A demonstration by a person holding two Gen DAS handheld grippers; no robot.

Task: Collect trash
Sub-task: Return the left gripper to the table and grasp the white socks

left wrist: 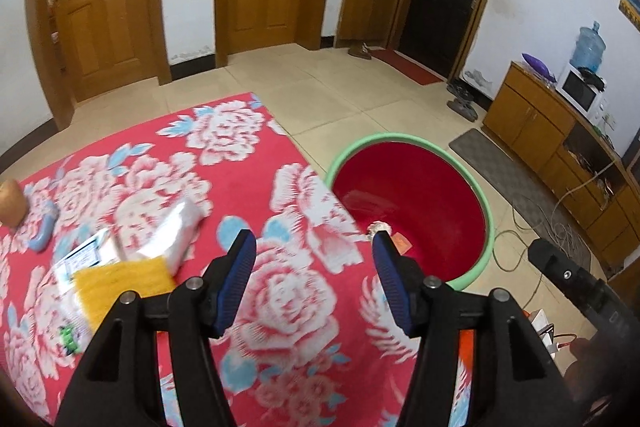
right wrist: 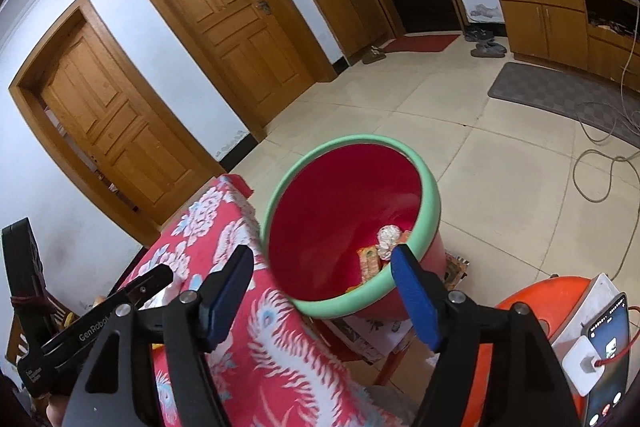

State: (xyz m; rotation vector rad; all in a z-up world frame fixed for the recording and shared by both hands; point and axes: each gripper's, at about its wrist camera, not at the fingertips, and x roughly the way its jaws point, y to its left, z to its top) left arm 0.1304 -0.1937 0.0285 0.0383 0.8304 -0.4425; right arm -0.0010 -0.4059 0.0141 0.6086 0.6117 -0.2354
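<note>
Now, left wrist view: the left gripper (left wrist: 314, 251) hangs spread over the flowered table (left wrist: 256, 187) with nothing between its blue pads. Off to its left lies the trash yet to go: a clear plastic wrapper (left wrist: 176, 233), a yellow pack (left wrist: 122, 285) and a white labelled packet (left wrist: 82, 259), all overlapping. These look feather-light, thin and crinkly, likely slippery, so a pinch on a free edge or corner should serve better than a grab across the flat. Motion blur smears them, so where one ends and the next begins is hard to say; a blue curved thing (left wrist: 44, 231) further left I cannot identify. Right of the gripper sits the bin (left wrist: 490, 223), red inside with a green rim, the table edge hiding part of its floor.

Over to the right wrist view: the right gripper (right wrist: 322, 261) is spread too, empty, poised just above the bin's (right wrist: 430, 223) near rim. Inside lie a crumpled foil ball (right wrist: 388, 239) and an orange packet (right wrist: 370, 261), partly masked by the right finger. Table trash is out of frame here.
</note>
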